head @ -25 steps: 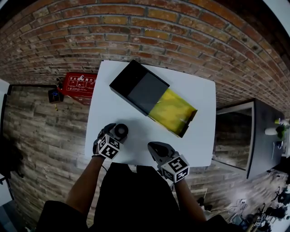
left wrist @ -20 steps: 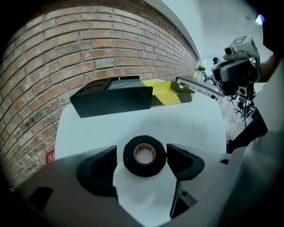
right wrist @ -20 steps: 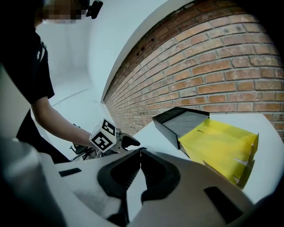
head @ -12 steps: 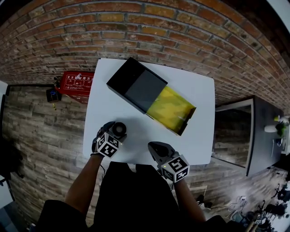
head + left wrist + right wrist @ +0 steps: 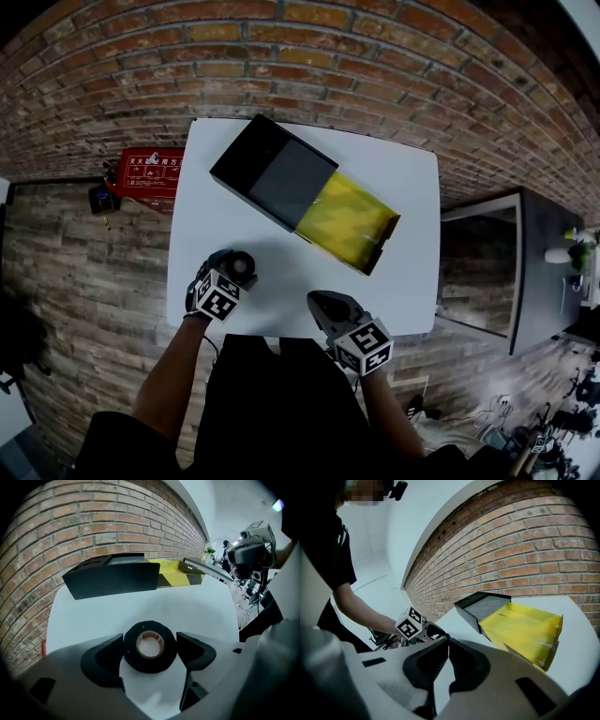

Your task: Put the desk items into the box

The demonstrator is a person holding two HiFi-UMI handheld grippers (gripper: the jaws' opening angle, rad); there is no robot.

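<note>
A black roll of tape (image 5: 133,657) with an orange-rimmed core lies flat on the white table (image 5: 394,272), near its front left. My left gripper (image 5: 150,644) points down over it, and its jaws have just been opening; they stand wide on either side of the roll without pressing it. From the head view the tape (image 5: 241,265) shows just ahead of the left gripper's marker cube. The box lies farther back: a black sleeve (image 5: 272,173) with a yellow tray (image 5: 349,220) slid out to the right. My right gripper (image 5: 323,305) hovers at the front edge, shut and empty.
A brick wall runs behind the table. A red case (image 5: 150,172) sits on the wooden floor to the left, and a dark cabinet (image 5: 553,272) stands to the right. Bare white tabletop lies between the tape and the box.
The head view has drifted a little, so the table sits slightly higher and further left in the picture. Both grippers, the tape and the box keep their places on the table.
</note>
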